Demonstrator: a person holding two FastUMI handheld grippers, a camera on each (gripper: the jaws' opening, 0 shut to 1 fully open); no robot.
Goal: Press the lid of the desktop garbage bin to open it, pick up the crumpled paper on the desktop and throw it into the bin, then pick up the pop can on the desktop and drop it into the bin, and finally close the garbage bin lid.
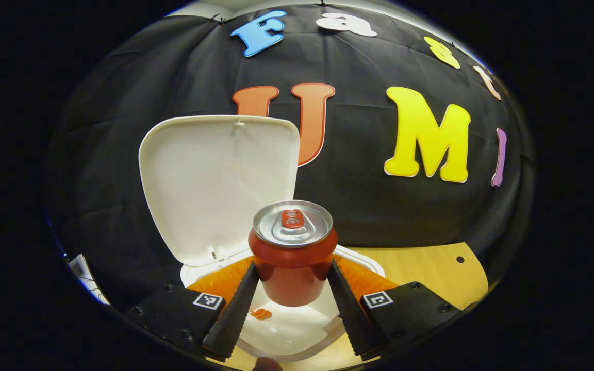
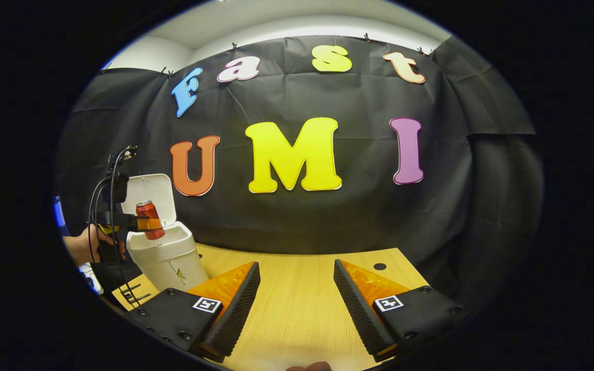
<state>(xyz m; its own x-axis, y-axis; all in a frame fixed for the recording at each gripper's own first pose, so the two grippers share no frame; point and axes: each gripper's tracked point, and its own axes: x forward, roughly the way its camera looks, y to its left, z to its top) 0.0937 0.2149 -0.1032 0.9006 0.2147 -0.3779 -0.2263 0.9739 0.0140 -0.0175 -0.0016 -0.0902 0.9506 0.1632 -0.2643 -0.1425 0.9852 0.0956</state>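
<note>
While clamped in the left gripper [image 1: 293,288] fingers, pop can [image 1: 293,252] above open bin [image 2: 165,257]; wooden desktop [image 2: 302,299], right gripper [image 2: 297,299] fingers wide apart, empty.

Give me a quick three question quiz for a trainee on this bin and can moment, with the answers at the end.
1. True or false: the bin has its lid shut.
2. Which gripper holds the can? A) left B) right C) neither
3. Fill in: the can hangs above the open ____.

Key:
1. False; the lid stands open.
2. A; the left gripper has both fingers pressed on the can, while the right gripper is open over the table.
3. Bin.
</note>
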